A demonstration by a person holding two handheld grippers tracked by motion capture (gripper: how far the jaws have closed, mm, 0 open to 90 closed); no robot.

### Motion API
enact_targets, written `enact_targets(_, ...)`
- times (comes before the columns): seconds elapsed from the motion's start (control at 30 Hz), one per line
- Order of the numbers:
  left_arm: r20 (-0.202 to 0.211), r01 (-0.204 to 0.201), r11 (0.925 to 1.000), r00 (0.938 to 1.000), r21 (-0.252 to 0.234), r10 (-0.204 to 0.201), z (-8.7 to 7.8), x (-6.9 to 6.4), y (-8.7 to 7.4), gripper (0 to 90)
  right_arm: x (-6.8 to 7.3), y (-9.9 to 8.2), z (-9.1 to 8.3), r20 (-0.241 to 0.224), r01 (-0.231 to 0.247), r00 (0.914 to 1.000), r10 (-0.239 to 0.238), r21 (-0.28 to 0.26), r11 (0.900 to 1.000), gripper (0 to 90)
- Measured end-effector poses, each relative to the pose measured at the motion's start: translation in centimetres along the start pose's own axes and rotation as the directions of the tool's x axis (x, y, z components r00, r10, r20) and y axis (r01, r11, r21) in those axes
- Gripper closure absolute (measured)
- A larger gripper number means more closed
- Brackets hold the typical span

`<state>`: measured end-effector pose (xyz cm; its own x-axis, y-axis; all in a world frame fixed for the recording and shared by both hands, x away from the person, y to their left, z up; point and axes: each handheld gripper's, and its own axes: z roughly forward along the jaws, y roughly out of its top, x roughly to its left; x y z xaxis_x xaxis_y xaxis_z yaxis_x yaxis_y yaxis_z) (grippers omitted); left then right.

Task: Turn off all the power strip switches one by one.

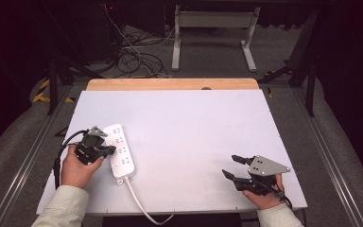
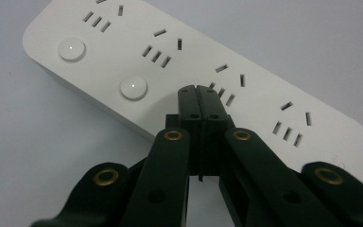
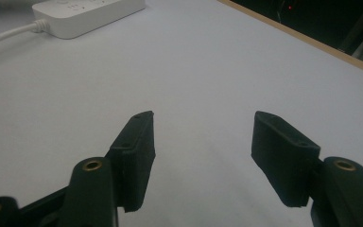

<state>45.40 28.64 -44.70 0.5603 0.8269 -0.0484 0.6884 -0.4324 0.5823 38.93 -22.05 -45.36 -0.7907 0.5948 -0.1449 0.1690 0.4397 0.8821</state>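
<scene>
The left tool (image 2: 199, 90) covers part of the power strip (image 2: 246, 80) — whether its tips touch cannot be told. The strip's cord (image 1: 144, 210) drops past the tabletop (image 1: 194, 123) edge — its plug is hidden. Both forearms are cut off.

High view: overhead, forward-down on table (image 1: 184, 123). Gripper views: low, close along jaws; all share power strip (image 1: 120, 150).

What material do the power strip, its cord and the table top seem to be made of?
Power strip: looks like white plastic with a smooth matte finish, going by its moulded rounded corners and even tone.
Cord: probably a white rubber or plastic sheath; it curves softly off the table edge.
Table top: a pale, matte sheet, material unclear; a wooden-looking board shows along its far edge.
</scene>
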Motion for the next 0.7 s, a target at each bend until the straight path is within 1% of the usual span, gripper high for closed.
enact_targets(0.03,0.007,0.008,1.0,0.9999,-0.003,-0.008,0.01,0.01,-0.07,90.0,0.0,0.0,0.0,0.0,0.0,1.0,0.0,0.0,1.0,41.0)
enact_targets(0.07,0.0,-0.001,1.0,1.0,-0.009,0.001,0.0,0.06,-0.12,90.0,0.0,0.0,0.0,0.0,0.0,1.0,0.0,-0.001,1.0,41.0)
enact_targets(0.1,0.005,-0.002,0.9999,1.0,-0.016,0.002,0.07,0.02,-0.18,90.0,0.01,0.0,0.01,-0.001,-0.003,1.0,0.003,-0.002,1.0,41.0)
enact_targets(0.17,-0.006,-0.01,0.9997,0.9999,-0.021,0.01,0.14,-0.1,-0.19,90.0,0.01,-0.01,0.02,-0.002,-0.001,1.0,0.001,-0.001,1.0,41.0)
enact_targets(0.2,-0.005,-0.012,0.9996,0.9999,-0.024,0.012,0.18,-0.04,-0.17,90.0,0.02,0.0,0.02,-0.002,0.0,1.0,0.0,-0.001,1.0,41.0)
enact_targets(0.27,0.005,0.001,0.9996,1.0,-0.027,-0.001,0.21,0.06,-0.18,90.0,0.06,0.0,0.03,-0.003,-0.002,1.0,0.002,-0.001,1.0,41.0)
enact_targets(0.33,0.006,0.006,0.9997,1.0,-0.024,-0.005,0.2,0.04,-0.15,90.0,0.04,0.0,0.0,-0.002,-0.001,1.0,0.001,-0.001,1.0,41.0)
enact_targets(0.43,-0.003,-0.001,0.9997,1.0,-0.023,0.001,0.21,-0.07,-0.14,90.0,0.03,-0.01,0.0,-0.002,-0.001,1.0,0.001,-0.001,1.0,41.0)
enact_targets(0.57,0.004,0.003,0.9998,1.0,-0.022,-0.003,0.14,-0.15,-0.23,90.0,0.02,-0.03,0.01,-0.003,-0.003,1.0,0.003,-0.001,1.0,41.0)
enact_targets(0.63,-0.002,-0.002,0.9998,1.0,-0.019,0.002,0.1,-0.24,-0.25,90.0,0.02,-0.03,-0.01,-0.003,-0.002,1.0,0.002,-0.001,1.0,41.0)
enact_targets(0.67,-0.011,-0.005,0.9998,0.9999,-0.02,0.005,0.08,-0.27,-0.24,90.0,0.03,-0.02,-0.01,-0.003,-0.002,1.0,0.002,-0.002,1.0,41.0)
enact_targets(0.7,-0.004,-0.001,0.9998,1.0,-0.021,0.001,0.1,-0.26,-0.27,90.0,0.03,-0.02,-0.01,-0.003,-0.002,1.0,0.002,-0.002,1.0,41.0)
